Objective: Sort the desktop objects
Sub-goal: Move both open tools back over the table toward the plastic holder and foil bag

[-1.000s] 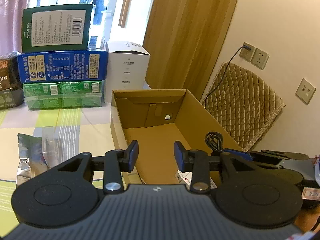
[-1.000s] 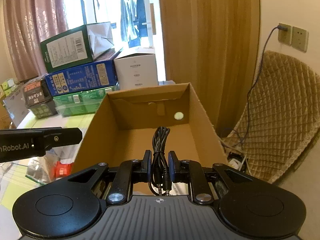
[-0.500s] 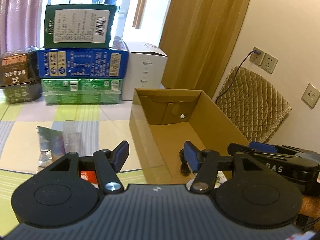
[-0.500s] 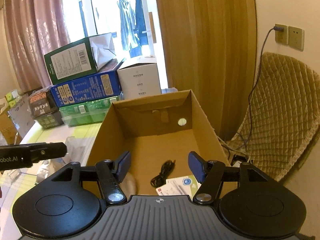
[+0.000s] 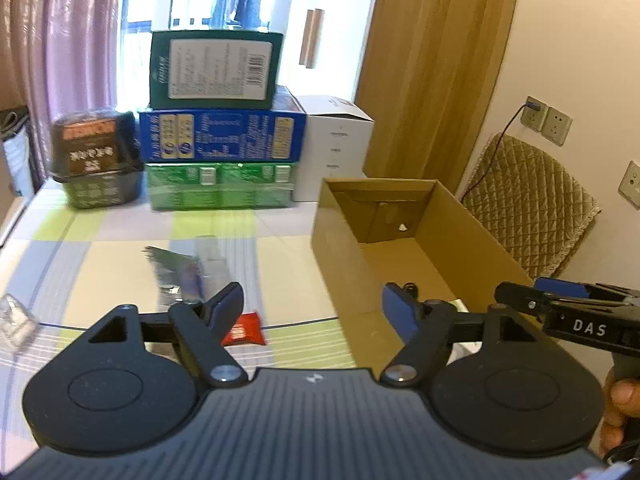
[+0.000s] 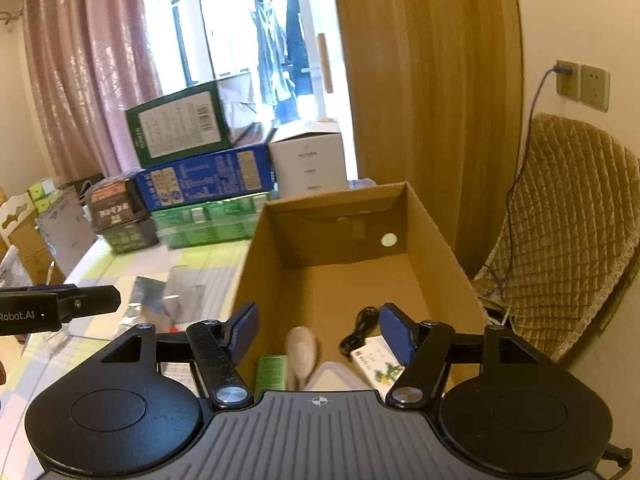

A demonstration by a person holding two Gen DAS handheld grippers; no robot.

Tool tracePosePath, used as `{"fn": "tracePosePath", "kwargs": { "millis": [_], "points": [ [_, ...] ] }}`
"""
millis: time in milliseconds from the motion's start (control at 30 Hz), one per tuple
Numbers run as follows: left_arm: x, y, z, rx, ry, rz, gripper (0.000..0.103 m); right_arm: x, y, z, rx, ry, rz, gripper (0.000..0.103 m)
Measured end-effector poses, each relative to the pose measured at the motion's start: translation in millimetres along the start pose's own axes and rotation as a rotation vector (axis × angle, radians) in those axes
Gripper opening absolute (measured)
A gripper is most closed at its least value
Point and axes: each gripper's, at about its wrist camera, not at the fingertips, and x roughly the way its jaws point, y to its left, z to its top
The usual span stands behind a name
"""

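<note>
Inside the cardboard box [image 6: 436,240], the black cable [image 6: 360,326] now lies released, both right claw [image 6: 318,330] and left claw [image 5: 312,308] spread apart and empty, freeing them for the red packet [image 5: 244,334] on the bench [image 5: 100,256].

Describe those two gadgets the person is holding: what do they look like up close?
Both are matte black plastic. The left gripper and right gripper each have a ribbed grey-black body, two round discs at the sides, silver pivot screws, and two angled fingers faced with dark blue pads. White lettering runs along their sides: "DAS" on one, "Robot.AI" on the other. No sleeves are in view.
</note>
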Motion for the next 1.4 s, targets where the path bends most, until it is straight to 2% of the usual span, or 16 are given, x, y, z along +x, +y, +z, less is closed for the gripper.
{"fn": "tracePosePath", "kwargs": {
  "millis": [467, 1000, 1400],
  "points": [
    [-48.2, 38.8, -13.8, -0.025, -0.009, 0.08, 0.087, -13.0, 69.2, -5.0, -0.081, 0.0, 0.081, 0.078],
    [-81.5, 106.8, -40.1, -0.085, 0.001, 0.186, 0.101, 2.4, 145.1, -23.2, -0.179, 0.054, 0.172, 0.088],
    [-93.4, 147.4, -60.1, -0.131, 0.013, 0.246, 0.101, 16.0, 177.6, -32.4, -0.221, 0.084, 0.194, 0.101]
  ]
}}
